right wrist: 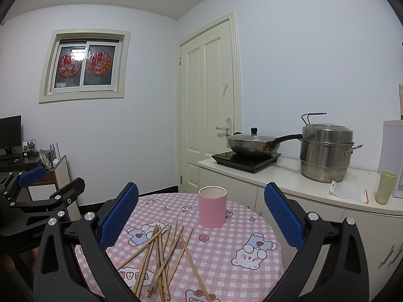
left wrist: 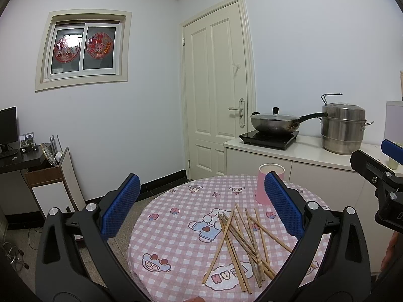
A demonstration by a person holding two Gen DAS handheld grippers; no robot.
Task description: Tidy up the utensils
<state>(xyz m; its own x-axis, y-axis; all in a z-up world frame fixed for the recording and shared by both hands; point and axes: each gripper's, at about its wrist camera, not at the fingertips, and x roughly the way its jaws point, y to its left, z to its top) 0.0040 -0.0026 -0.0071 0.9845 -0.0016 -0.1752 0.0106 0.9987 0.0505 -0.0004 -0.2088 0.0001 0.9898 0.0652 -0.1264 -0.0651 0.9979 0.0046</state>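
Several wooden chopsticks (left wrist: 239, 241) (right wrist: 161, 254) lie crossed in a loose pile on a round table with a pink checked cloth (left wrist: 176, 226) (right wrist: 239, 231). A pink cup (right wrist: 212, 206) (left wrist: 262, 188) stands upright behind the pile, empty as far as its rim shows. My left gripper (left wrist: 201, 201) hovers open above the table's near side, its blue pads wide apart with nothing between them. My right gripper (right wrist: 201, 211) is also open and empty, held above the table to the right of the left one. Each gripper shows at the edge of the other's view.
A white counter (right wrist: 302, 183) behind the table carries an induction hob with a lidded wok (right wrist: 252, 144), a steel steamer pot (right wrist: 325, 151), a green cup (right wrist: 386, 187) and a packet. A shut door (left wrist: 216, 88) is behind. A cabinet (left wrist: 50, 183) and desk stand left.
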